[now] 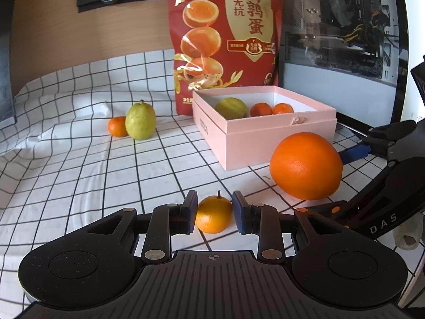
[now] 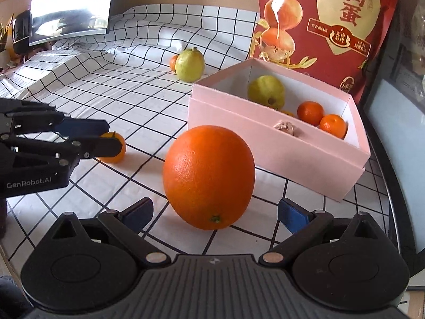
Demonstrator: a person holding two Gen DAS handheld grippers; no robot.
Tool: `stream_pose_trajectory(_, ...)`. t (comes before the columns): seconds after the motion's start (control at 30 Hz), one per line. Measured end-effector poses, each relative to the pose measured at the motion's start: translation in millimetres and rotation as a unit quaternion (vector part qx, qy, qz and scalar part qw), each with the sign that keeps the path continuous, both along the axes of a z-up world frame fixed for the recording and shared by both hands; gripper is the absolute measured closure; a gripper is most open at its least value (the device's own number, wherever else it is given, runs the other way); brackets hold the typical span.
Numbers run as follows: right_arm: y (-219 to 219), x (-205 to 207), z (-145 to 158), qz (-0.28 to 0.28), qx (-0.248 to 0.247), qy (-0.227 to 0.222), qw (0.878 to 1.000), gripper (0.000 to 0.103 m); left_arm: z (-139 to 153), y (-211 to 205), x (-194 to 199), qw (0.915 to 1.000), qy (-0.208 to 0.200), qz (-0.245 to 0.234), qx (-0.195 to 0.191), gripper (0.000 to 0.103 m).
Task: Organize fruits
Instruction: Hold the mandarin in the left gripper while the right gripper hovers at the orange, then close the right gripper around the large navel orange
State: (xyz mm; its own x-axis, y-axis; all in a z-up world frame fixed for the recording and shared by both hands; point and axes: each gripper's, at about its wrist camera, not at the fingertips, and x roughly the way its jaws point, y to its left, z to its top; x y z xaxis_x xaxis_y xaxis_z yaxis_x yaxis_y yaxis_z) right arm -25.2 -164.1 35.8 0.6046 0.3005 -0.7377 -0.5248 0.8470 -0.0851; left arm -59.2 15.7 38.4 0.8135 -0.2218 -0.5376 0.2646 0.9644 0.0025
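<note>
My left gripper [image 1: 214, 214] has its blue pads on either side of a small mandarin [image 1: 214, 214] on the checked cloth, jaws closed against it. In the right wrist view the same mandarin [image 2: 117, 154] sits between the left fingers. My right gripper [image 2: 215, 214] is open, its fingers astride a large orange [image 2: 209, 176], not touching it; the orange also shows in the left wrist view [image 1: 305, 166]. A pink box [image 1: 255, 135], also in the right wrist view [image 2: 279, 154], holds a green guava [image 2: 267, 91] and two mandarins [image 2: 310, 113]. A second guava [image 1: 140, 121] and a mandarin [image 1: 117, 126] lie at the far left.
A red snack bag [image 1: 224, 40] stands behind the box. A glass-sided computer case [image 1: 345, 26] is to the right. A monitor [image 2: 71, 5] stands at the far left on the rumpled checked cloth [image 1: 79, 172].
</note>
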Motion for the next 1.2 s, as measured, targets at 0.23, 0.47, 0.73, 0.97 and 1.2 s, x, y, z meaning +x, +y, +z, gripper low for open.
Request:
stream_pose_trajectory(0.23,-6,2,-3,-0.01,0.013,0.008,1.0,0.003,1,6,-2,0.9999,0.008,-0.006,-0.01,0.07)
stream_pose_trajectory(0.47,-7,2,-4,-0.01,0.019,0.012,1.0,0.003,4,14,-4,0.999,0.034,-0.006,-0.028,0.069)
stream_pose_trajectory(0.73,-13,5,-5,-0.02,0.037,0.026,0.999,0.003,-6,11,3,0.9986,0.047,0.023,-0.001,0.06)
stream_pose_trajectory(0.97,-13,5,-5,-0.019,0.041,0.028,0.999,0.003,-5,27,9,0.9968,0.052,0.033,-0.051,0.066)
stream_pose_trajectory(1.2,-7,6,-3,-0.011,0.051,0.024,0.998,0.003,-5,22,6,0.995,0.049,0.017,-0.085,0.067)
